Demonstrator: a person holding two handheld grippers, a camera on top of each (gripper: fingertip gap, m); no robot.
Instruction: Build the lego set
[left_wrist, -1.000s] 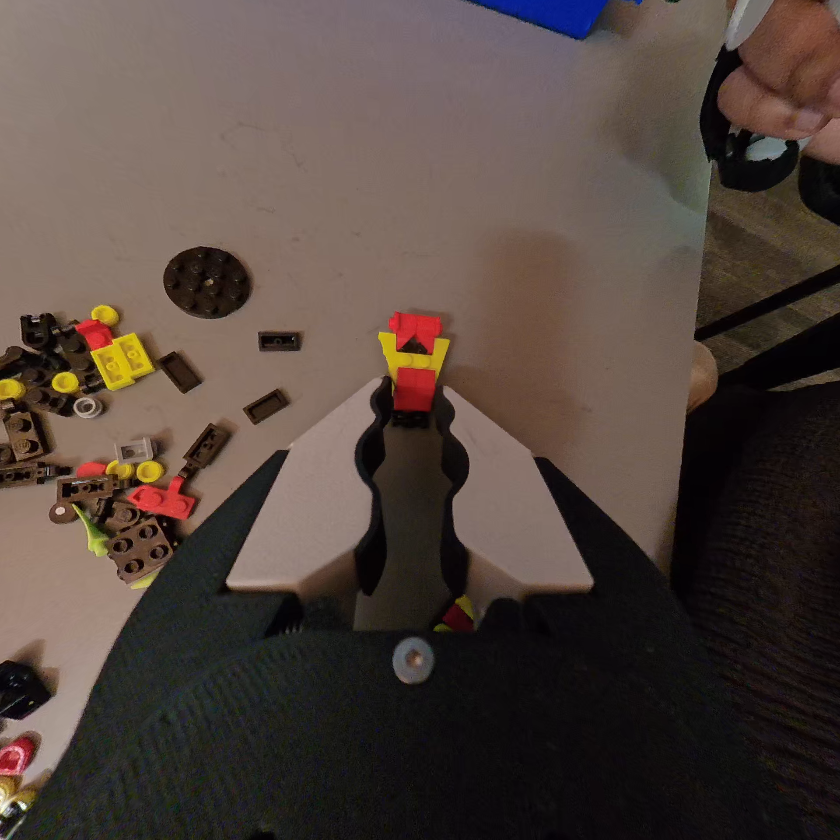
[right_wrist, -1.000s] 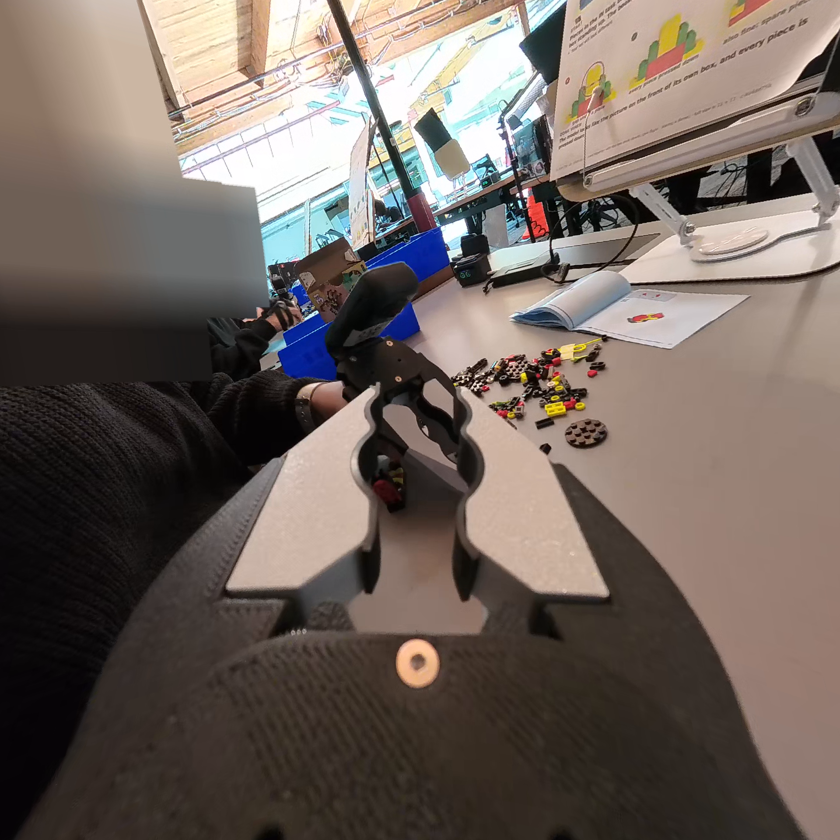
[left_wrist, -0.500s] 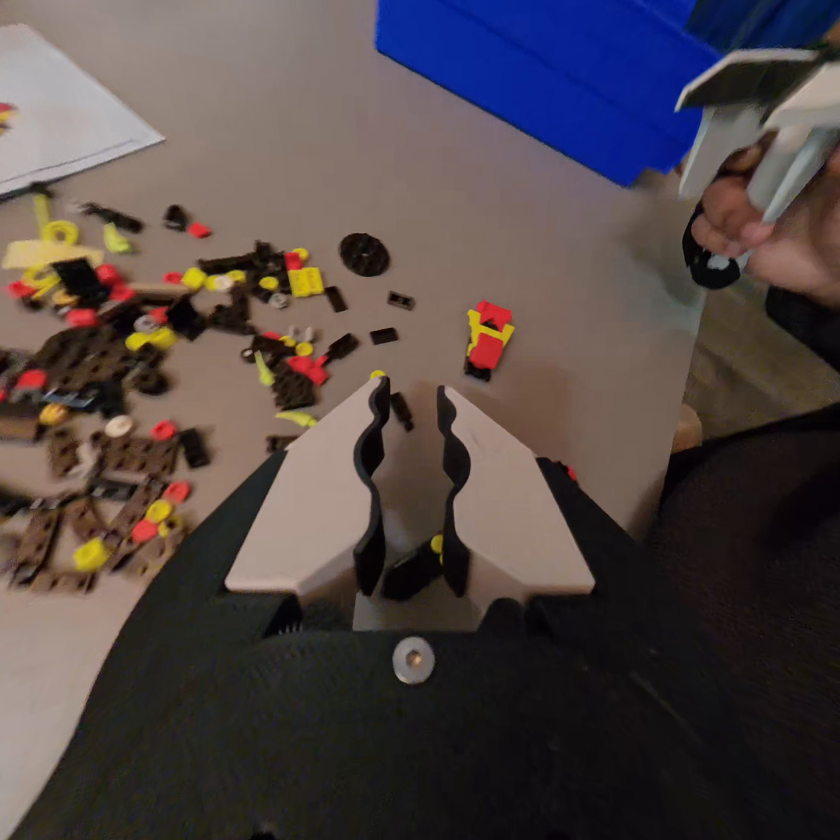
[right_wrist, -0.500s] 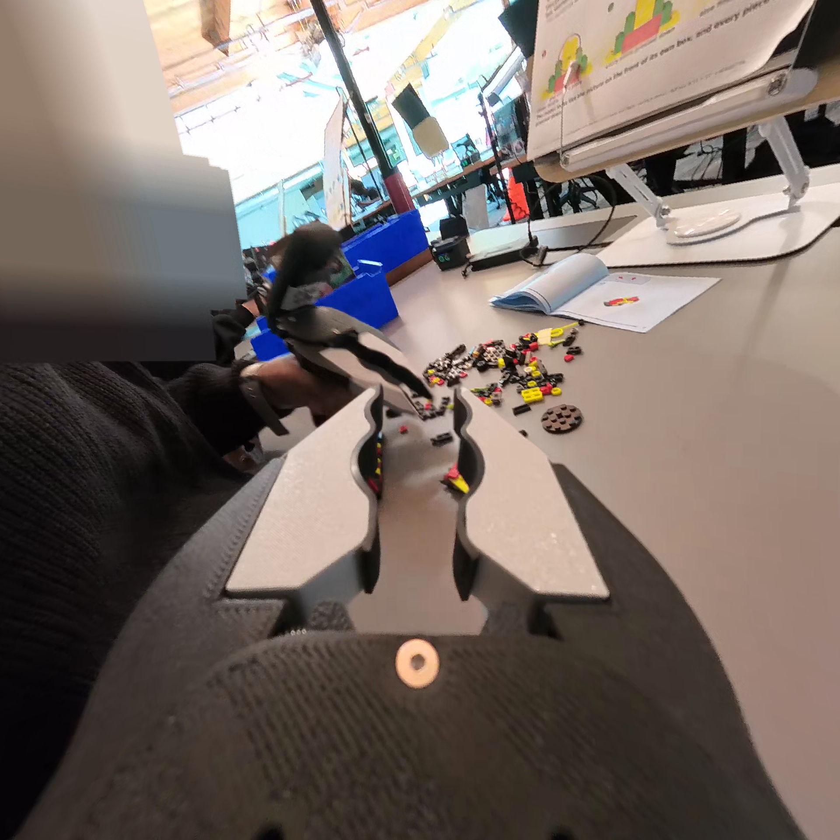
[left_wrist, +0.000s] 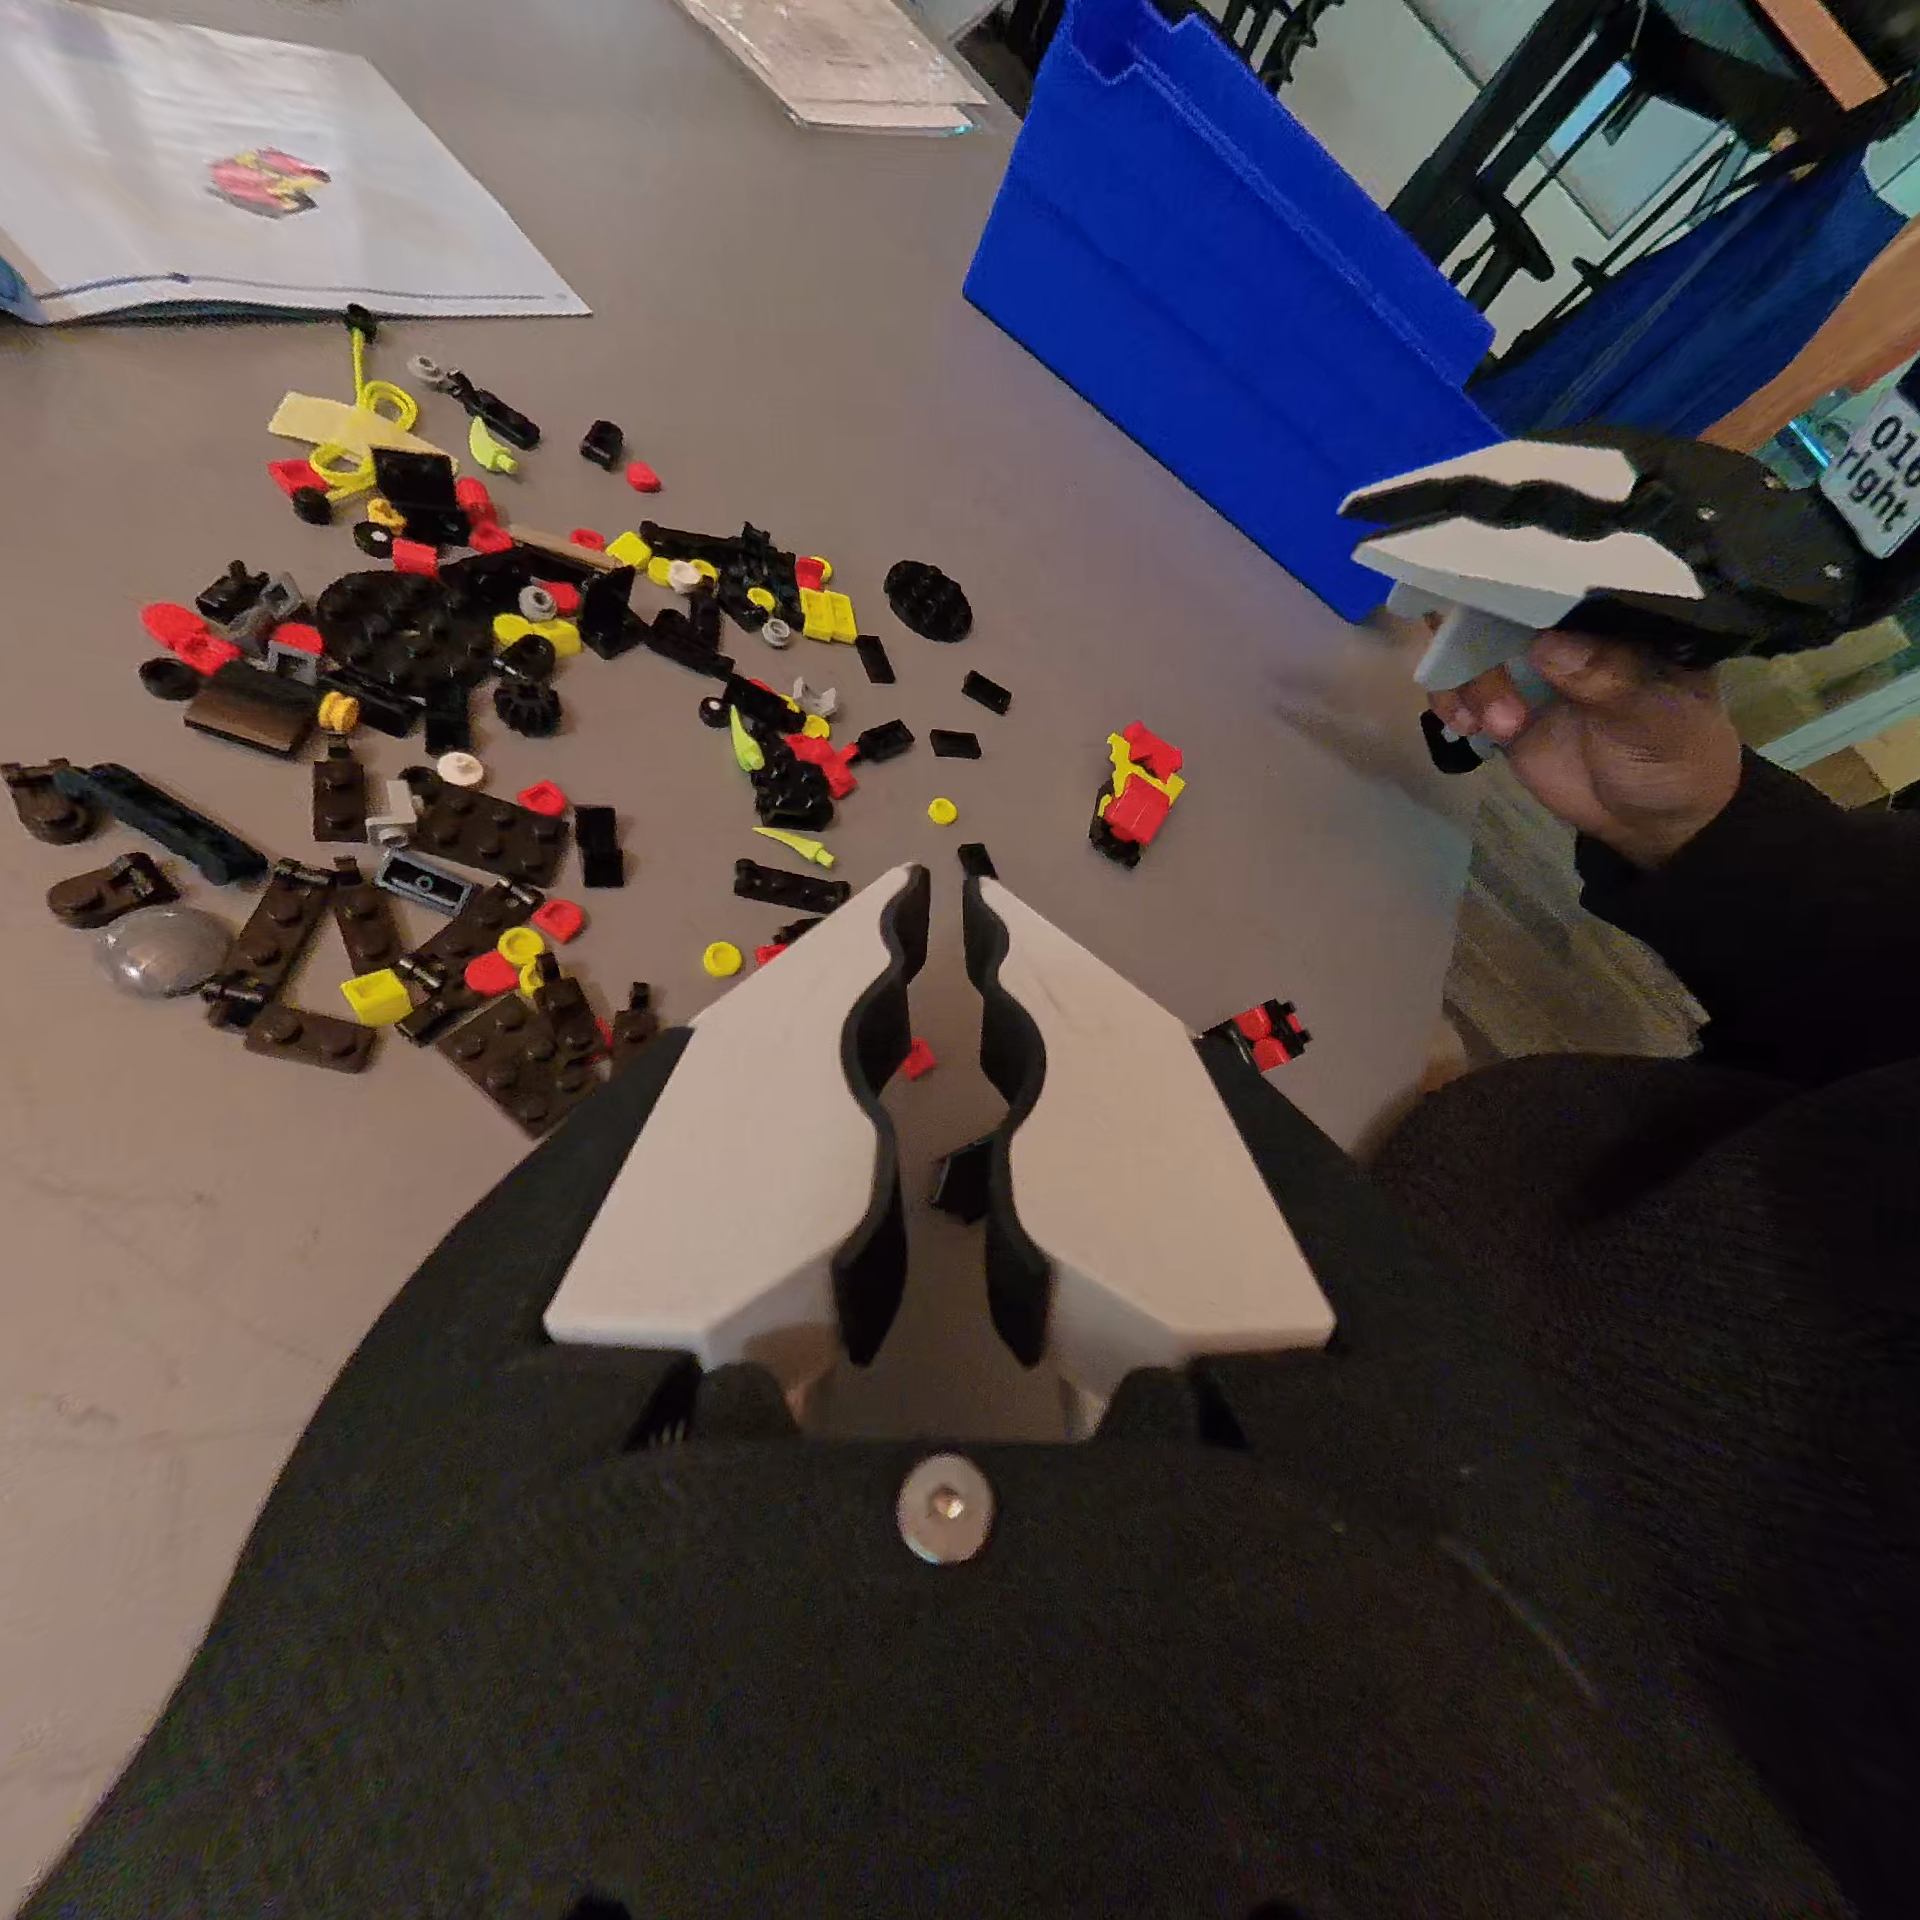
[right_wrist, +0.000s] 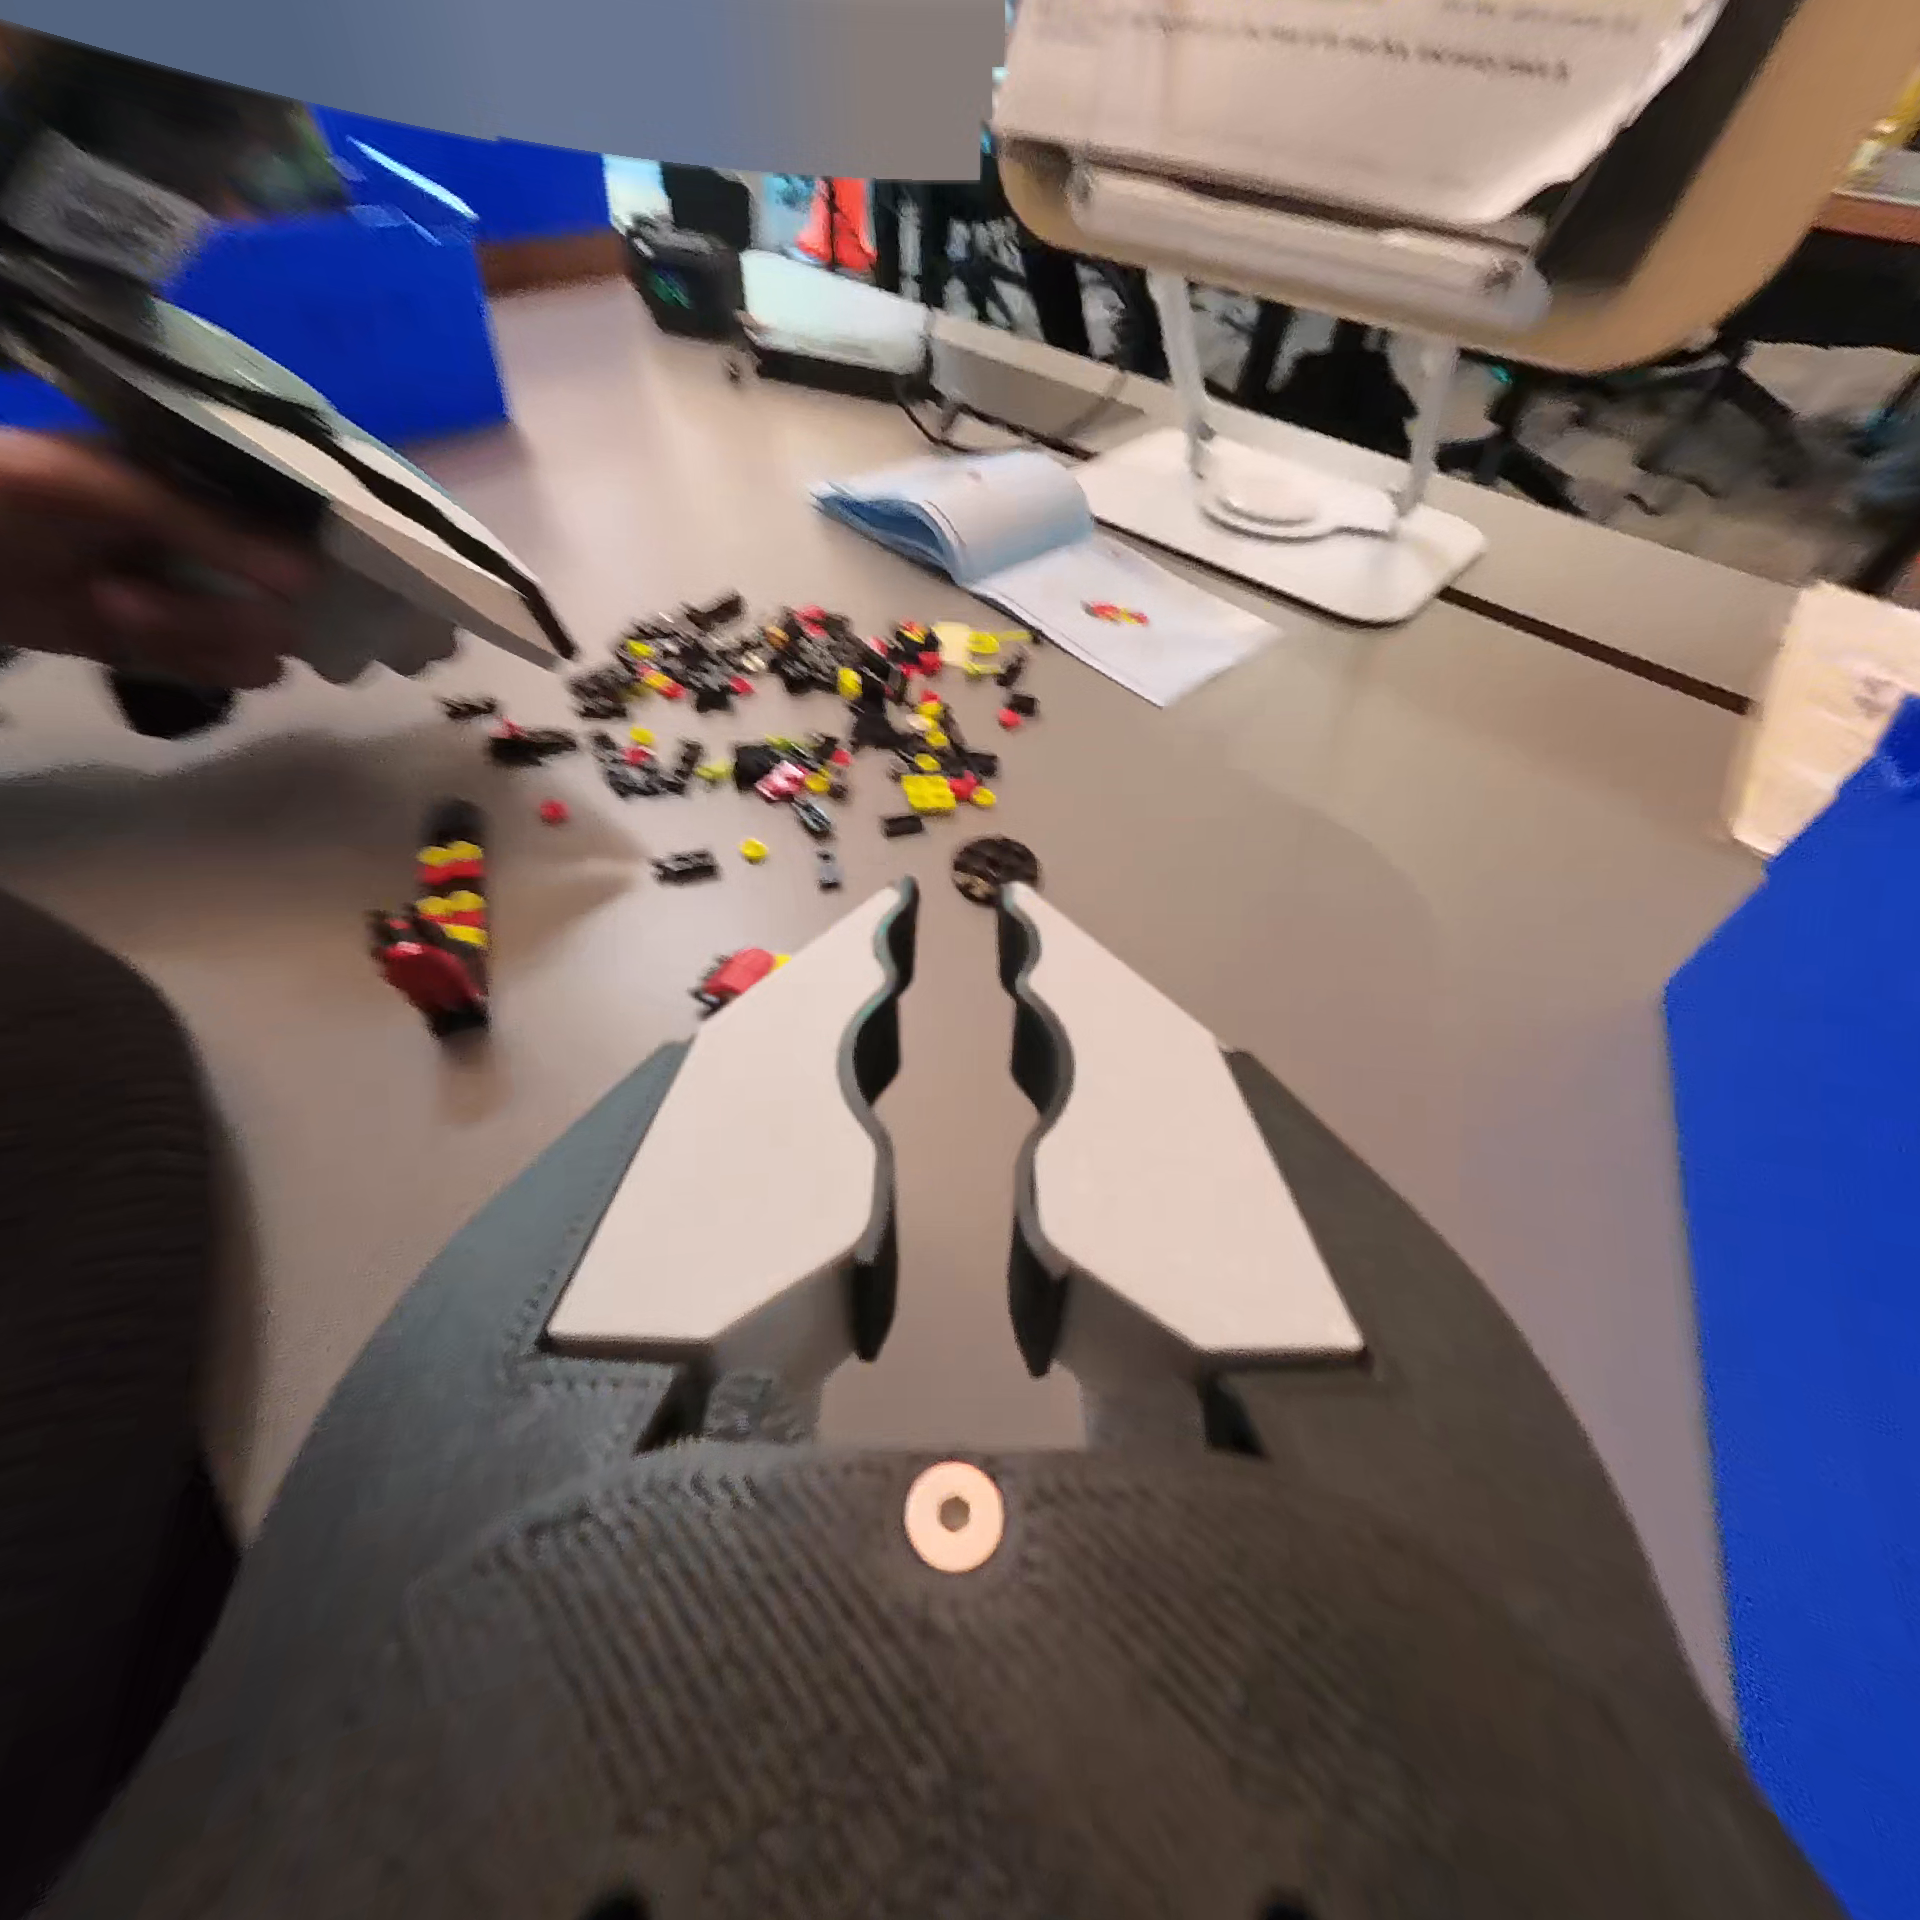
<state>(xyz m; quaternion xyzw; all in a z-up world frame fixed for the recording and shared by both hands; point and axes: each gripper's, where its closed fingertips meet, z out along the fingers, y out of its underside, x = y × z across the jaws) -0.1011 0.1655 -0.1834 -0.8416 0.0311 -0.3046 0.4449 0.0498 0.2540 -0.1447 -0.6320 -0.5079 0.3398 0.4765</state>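
Observation:
A small red, yellow and black assembly (left_wrist: 1138, 790) lies on the grey table, ahead and right of my left gripper (left_wrist: 945, 878). The left gripper is nearly shut with only a thin gap and holds nothing. In the right wrist view this assembly (right_wrist: 743, 971) peeks out beside my right gripper (right_wrist: 958, 899), which is slightly open and empty. A longer black, yellow and red assembly (right_wrist: 442, 925) lies near the table edge. Loose pieces (left_wrist: 520, 675) are spread across the table (right_wrist: 810, 707). The right gripper (left_wrist: 1351, 530) hovers at the right. The left gripper (right_wrist: 551, 649) is blurred at the upper left.
An open instruction booklet (left_wrist: 260, 208) lies beyond the pile (right_wrist: 1039, 540). A blue bin (left_wrist: 1226, 312) stands at the back. Another blue bin (right_wrist: 1808, 1195) is at the right. A white stand base (right_wrist: 1288, 520) sits behind the booklet. A round black plate (left_wrist: 928, 601) lies near the pile. The tips of one gripper are about 20 cm away from the tips of the other. Between my right fingertips and the round black plate (left_wrist: 928, 601) there is roughly 12 cm.
My left gripper let go of the red and yellow assembly, pulled back and up, then closed. My right gripper swung down toward the table and its jaws narrowed.

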